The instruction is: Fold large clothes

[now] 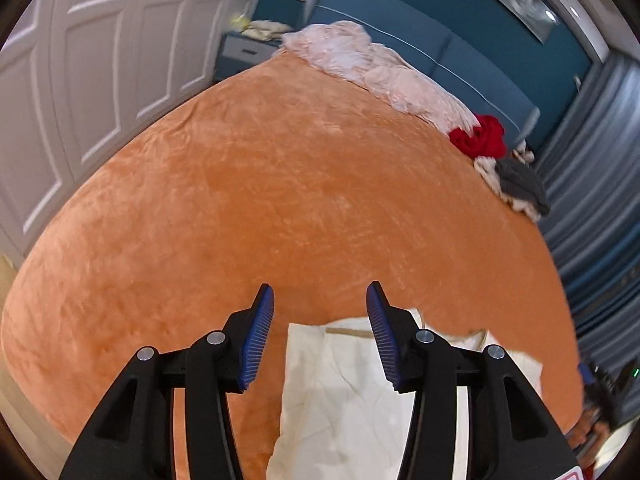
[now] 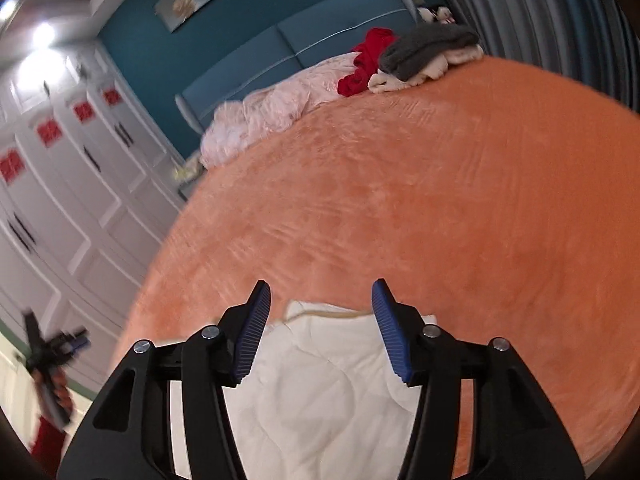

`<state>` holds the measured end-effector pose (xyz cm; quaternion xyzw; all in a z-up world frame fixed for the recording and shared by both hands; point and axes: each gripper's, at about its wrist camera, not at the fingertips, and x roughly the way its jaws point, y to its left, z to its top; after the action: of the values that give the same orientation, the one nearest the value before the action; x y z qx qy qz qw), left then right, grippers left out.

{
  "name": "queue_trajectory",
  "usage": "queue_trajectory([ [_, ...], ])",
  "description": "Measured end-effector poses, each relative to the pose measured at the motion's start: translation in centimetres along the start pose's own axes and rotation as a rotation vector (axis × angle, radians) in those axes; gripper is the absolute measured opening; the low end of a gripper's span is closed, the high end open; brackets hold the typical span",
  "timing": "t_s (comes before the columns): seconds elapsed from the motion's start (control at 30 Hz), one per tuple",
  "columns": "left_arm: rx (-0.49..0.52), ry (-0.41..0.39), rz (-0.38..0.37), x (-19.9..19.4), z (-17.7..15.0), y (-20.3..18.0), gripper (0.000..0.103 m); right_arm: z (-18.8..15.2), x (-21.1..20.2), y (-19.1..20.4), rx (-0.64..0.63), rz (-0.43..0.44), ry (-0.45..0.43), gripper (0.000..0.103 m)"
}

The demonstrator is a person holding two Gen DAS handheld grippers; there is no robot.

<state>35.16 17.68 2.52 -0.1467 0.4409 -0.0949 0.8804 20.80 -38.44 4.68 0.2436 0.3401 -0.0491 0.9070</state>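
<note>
A cream-white garment (image 1: 344,396) lies flat on the orange bedspread (image 1: 280,200) at the near edge of the bed, its collar end with a tan trim pointing away. My left gripper (image 1: 320,308) is open and empty, held above the garment's far left part. The same garment (image 2: 320,384) shows in the right wrist view below my right gripper (image 2: 320,300), which is open and empty above its far edge. The left gripper (image 2: 52,348) appears blurred at the far left of the right wrist view.
A crumpled pink quilt (image 1: 380,68) lies along the blue headboard (image 1: 440,52). A red garment (image 1: 480,138) and a grey and cream pile (image 1: 516,188) sit at the bed's far right corner. White wardrobe doors (image 1: 100,60) stand left; grey curtains (image 1: 600,160) hang right.
</note>
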Motion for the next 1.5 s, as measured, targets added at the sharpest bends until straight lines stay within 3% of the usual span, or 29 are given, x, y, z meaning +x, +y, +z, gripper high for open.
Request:
queue_trajectory([
  [0.1,0.064,0.036,0.030,2.2,-1.7,-1.6,0.061,-1.6,2.4,0.5,-0.071,-0.065,0.063,0.059],
  [0.17,0.084,0.104,0.047,5.3,-3.3,-2.2,0.061,-2.5,4.6,0.0,-0.084,-0.104,0.114,0.059],
  [0.27,0.040,0.199,0.069,9.4,-5.0,-1.1,0.061,-3.4,7.5,-1.2,-0.092,-0.171,0.158,0.059],
  [0.37,0.001,0.244,0.086,12.0,-6.0,0.0,0.060,-3.8,9.5,-2.3,-0.058,-0.171,0.194,0.059],
  [0.4,-0.006,0.250,0.079,12.3,-6.1,0.3,0.049,-3.8,9.9,-2.6,-0.049,-0.164,0.201,0.053],
  [0.43,-0.014,0.246,0.044,12.5,-6.1,0.4,0.038,-3.8,10.2,-2.7,-0.043,-0.160,0.205,0.032],
  [0.47,-0.015,0.243,0.020,12.5,-5.9,0.3,0.019,-3.7,10.4,-2.9,-0.031,-0.128,0.215,0.015],
  [0.5,-0.017,0.233,0.019,12.2,-5.7,0.1,0.012,-3.5,10.4,-2.9,-0.013,-0.100,0.219,0.009],
  [0.57,0.004,0.177,0.017,11.0,-4.7,-0.6,0.008,-2.7,9.4,-2.3,-0.034,-0.090,0.167,0.007],
  [0.77,0.019,0.025,0.001,8.3,-1.5,-2.5,0.007,0.6,6.8,-1.0,-0.038,-0.091,0.002,0.006],
  [0.87,0.008,0.081,0.031,11.1,-1.5,-2.2,0.007,-0.2,9.5,-1.6,-0.050,-0.148,0.059,0.006],
  [1.03,0.000,0.164,0.121,15.7,-4.2,-0.8,0.008,-2.6,13.3,-2.9,-0.058,-0.210,0.157,0.007],
  [1.27,-0.003,0.142,0.119,17.3,-6.1,0.4,0.013,-4.7,15.7,-4.2,-0.044,-0.228,0.212,0.008],
  [1.5,0.041,0.093,0.164,18.0,-7.0,-0.2,0.018,-5.5,16.3,-4.0,-0.069,-0.242,0.205,0.009],
])
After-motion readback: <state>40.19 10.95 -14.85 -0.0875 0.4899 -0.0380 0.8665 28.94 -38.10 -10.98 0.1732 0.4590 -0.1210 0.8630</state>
